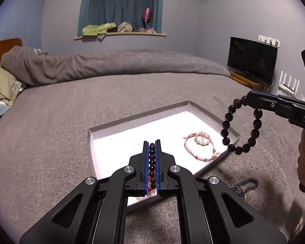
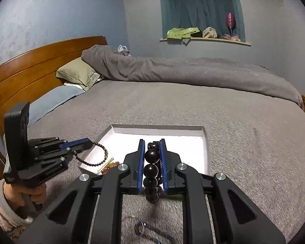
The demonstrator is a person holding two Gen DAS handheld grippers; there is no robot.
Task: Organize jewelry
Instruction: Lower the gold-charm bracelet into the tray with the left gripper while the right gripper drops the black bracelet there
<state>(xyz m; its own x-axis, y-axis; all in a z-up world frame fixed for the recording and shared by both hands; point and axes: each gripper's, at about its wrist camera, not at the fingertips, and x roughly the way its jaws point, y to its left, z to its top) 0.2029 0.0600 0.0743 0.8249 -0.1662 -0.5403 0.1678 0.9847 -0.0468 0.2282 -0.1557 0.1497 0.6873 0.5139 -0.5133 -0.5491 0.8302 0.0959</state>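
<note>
A shallow white tray lies on the grey bed; it also shows in the right wrist view. My left gripper is shut on a dark red bead bracelet and holds it over the tray's near part; the bracelet hangs from it in the right wrist view. My right gripper is shut on a large black bead bracelet, which hangs above the tray's right edge in the left wrist view. A pink cord bracelet and a gold brooch lie in the tray.
A blue bead bracelet lies on the blanket right of the tray, near me; it also shows blurred in the right wrist view. A rolled grey duvet and pillows lie at the far side. A TV stands right.
</note>
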